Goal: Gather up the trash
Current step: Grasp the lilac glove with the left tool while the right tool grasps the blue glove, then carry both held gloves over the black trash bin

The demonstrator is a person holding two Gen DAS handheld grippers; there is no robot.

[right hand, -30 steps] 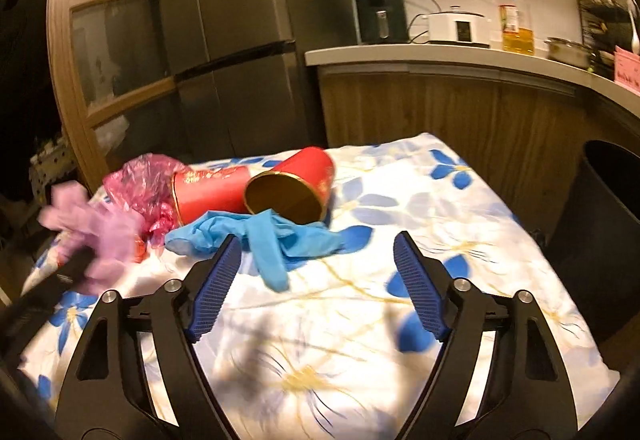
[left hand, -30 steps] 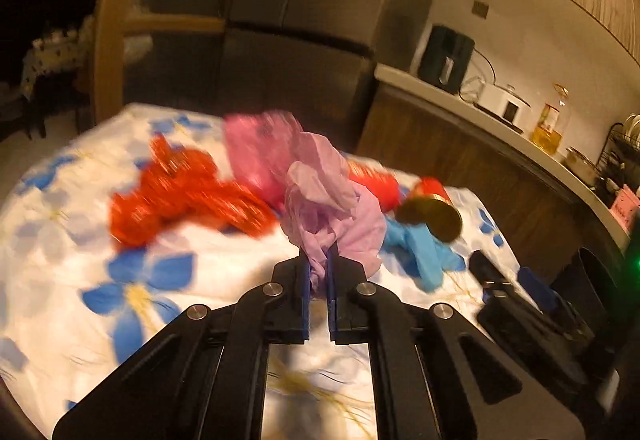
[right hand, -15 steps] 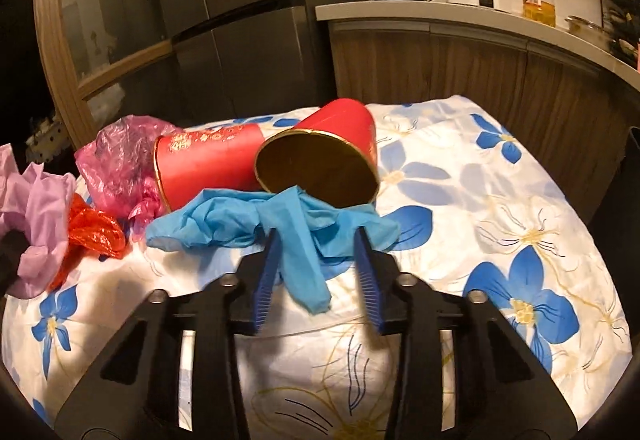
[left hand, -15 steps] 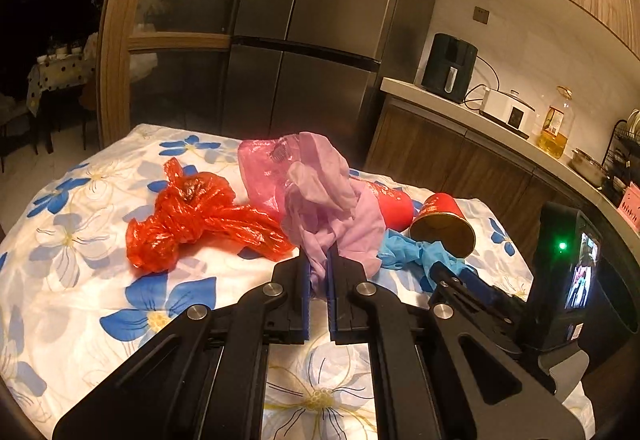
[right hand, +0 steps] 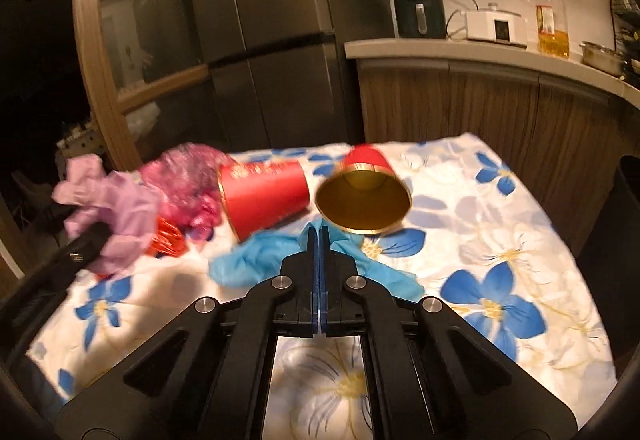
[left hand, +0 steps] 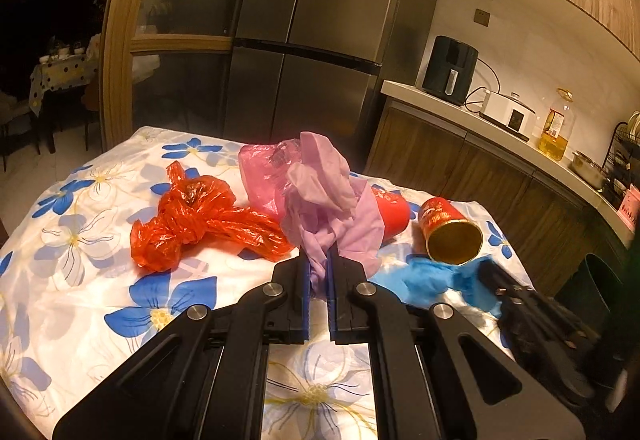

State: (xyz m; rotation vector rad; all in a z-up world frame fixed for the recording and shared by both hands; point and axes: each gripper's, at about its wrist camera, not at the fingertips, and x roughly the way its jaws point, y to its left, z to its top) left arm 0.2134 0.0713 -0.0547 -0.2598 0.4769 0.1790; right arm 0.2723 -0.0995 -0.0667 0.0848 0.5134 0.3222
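Note:
My left gripper is shut on a crumpled lilac glove and holds it above the flowered tablecloth; the glove also shows in the right wrist view. My right gripper is shut on a blue glove that lies on the cloth in front of two tipped red paper cups. In the left wrist view the blue glove lies below the gold-lined cup. A red plastic bag and a pink plastic bag lie behind.
A dark bin stands at the table's right edge. A wooden counter with an air fryer, cooker and oil bottle runs behind. A steel fridge stands beyond the table's far edge.
My right gripper moved forward onto the blue glove and its jaws closed on it. My left gripper kept hold of the lilac glove and steadied above the table.

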